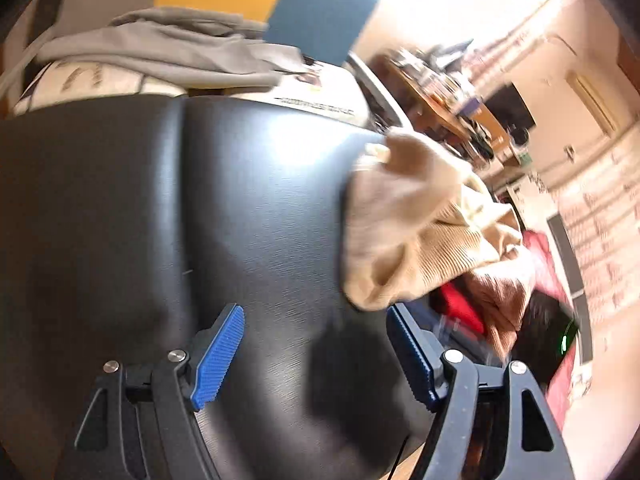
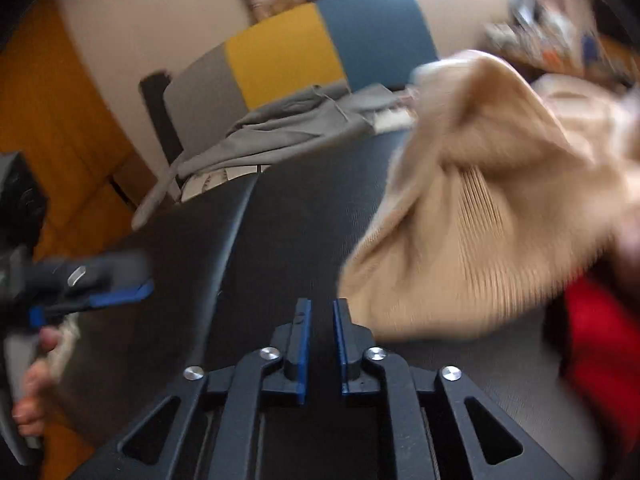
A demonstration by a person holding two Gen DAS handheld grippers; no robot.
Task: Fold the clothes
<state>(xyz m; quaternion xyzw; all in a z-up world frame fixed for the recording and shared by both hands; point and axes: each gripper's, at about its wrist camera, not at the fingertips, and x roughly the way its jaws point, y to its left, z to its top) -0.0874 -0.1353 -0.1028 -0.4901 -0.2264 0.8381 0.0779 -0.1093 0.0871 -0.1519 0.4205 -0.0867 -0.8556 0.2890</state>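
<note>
A crumpled beige ribbed knit garment (image 1: 420,224) lies on the right part of a black table (image 1: 248,208); it also shows in the right wrist view (image 2: 472,232). My left gripper (image 1: 316,336) is open and empty, its blue pads wide apart, low over the table just left of the garment. My right gripper (image 2: 320,320) has a narrow gap between its pads and holds nothing, just left of the garment's near edge. The left gripper also shows at the left edge of the right wrist view (image 2: 120,292).
A grey garment (image 1: 160,48) lies over a chair with grey, yellow and blue panels (image 2: 296,52) beyond the table's far edge. Red cloth (image 2: 600,352) and brown cloth (image 1: 504,304) lie at the table's right. A cluttered desk (image 1: 440,96) stands far right.
</note>
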